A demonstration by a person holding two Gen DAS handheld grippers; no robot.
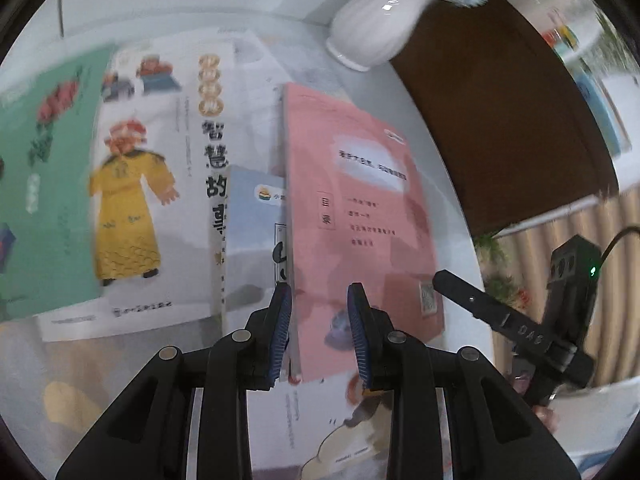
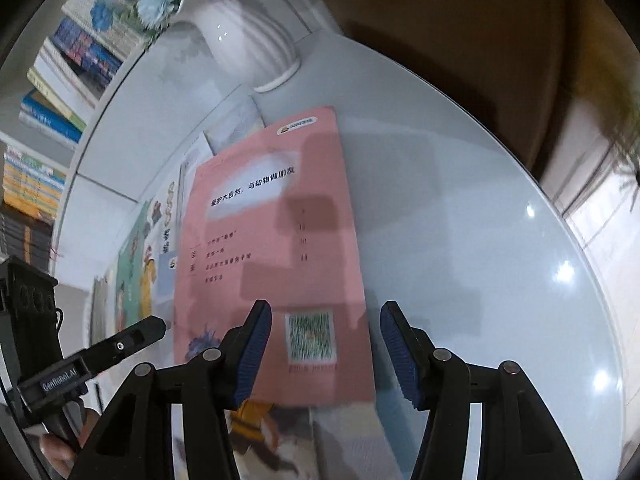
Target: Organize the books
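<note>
White tabletop (image 2: 460,240) carries a vase (image 2: 248,44) and spread books, the pink book (image 2: 276,248) lying over them near the edge, with the left gripper (image 1: 320,312) and right gripper (image 2: 326,344) above it, jaws spread.

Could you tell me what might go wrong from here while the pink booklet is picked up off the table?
1. The pink booklet looks thin; the open left gripper straddles only its near left corner, so it may sag or slip once lifted.
2. It overlaps the light blue book and the white storybook; dragging it could shift them.
3. The white vase stands just beyond the booklet; pushing forward could knock it.
</note>
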